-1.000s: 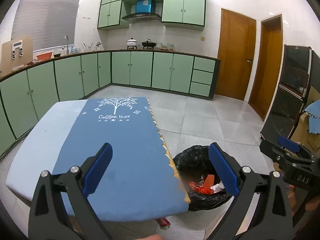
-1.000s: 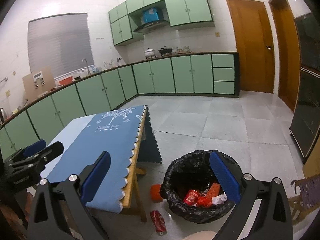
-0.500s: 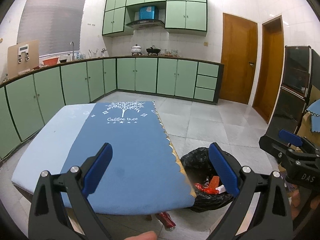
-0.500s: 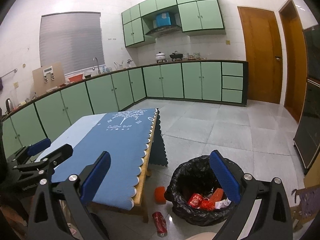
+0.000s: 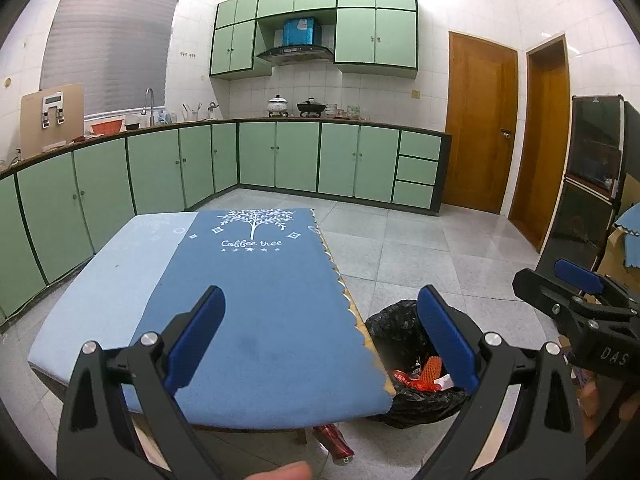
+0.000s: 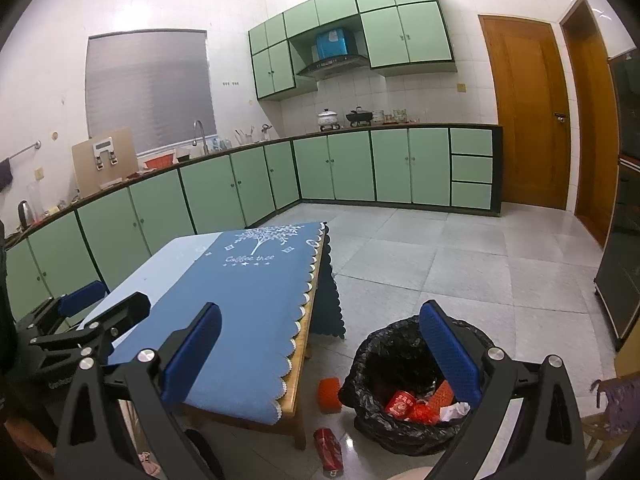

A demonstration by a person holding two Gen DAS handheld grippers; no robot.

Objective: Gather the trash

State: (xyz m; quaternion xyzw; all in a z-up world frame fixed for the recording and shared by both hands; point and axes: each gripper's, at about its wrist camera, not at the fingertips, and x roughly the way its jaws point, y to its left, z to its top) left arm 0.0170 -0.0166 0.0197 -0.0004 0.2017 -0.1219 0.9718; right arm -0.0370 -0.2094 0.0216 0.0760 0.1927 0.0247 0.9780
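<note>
Can (image 6: 327, 449) on floor, below-left of R claw (image 6: 320, 354).

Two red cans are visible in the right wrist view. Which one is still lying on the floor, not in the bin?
The red can on the floor, beside the table leg, in front of the black trash bin. The other red can lies inside the bin with other trash.

Both wrist cameras look forward along their fingers, from above and slightly downward; the left view sits over the near end of the tabletop (image 5: 256, 304), facing the far cabinets (image 5: 296, 156); the right view stands off to the side, over the bin (image 6: 400, 364); the 2 views share tabletop, bin, cabinets, and each shows the other gripper at its edge.
</note>
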